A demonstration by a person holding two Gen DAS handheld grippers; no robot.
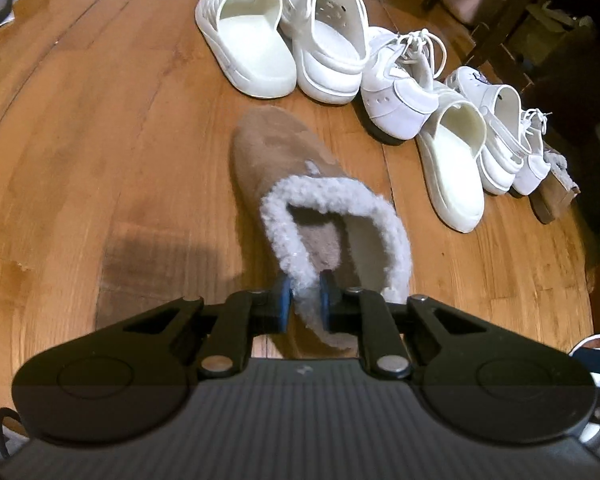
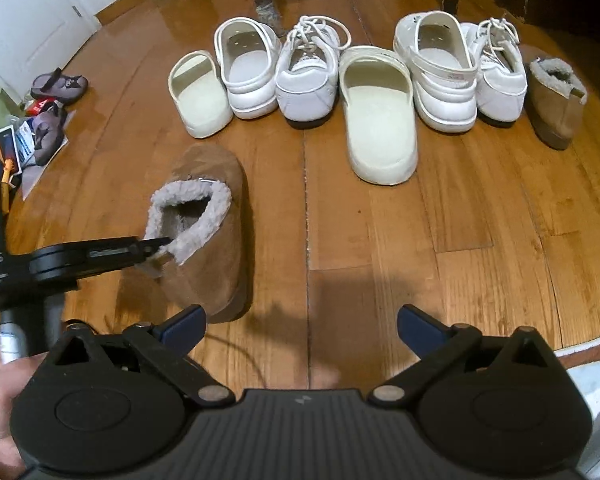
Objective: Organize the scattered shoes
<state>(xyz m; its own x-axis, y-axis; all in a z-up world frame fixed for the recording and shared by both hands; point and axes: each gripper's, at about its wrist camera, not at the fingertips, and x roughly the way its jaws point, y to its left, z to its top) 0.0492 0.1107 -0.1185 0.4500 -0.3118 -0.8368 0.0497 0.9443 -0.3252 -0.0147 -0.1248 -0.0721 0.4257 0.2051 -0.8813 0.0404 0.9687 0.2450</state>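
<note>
Left tool (image 1: 305, 298) pinches tan slipper's (image 1: 284, 160) fleece collar.

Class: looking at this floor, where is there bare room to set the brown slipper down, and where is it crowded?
Bare floor lies in front of the white shoe row and right of the held brown slipper. The row itself is packed, through to the matching slipper.

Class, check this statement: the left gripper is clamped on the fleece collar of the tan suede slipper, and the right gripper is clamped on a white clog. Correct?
One error: the right gripper holds nothing; the right wrist view shows its jaws wide open above bare wooden floor. The left gripper does clamp the tan suede slipper's fleece collar.
</note>
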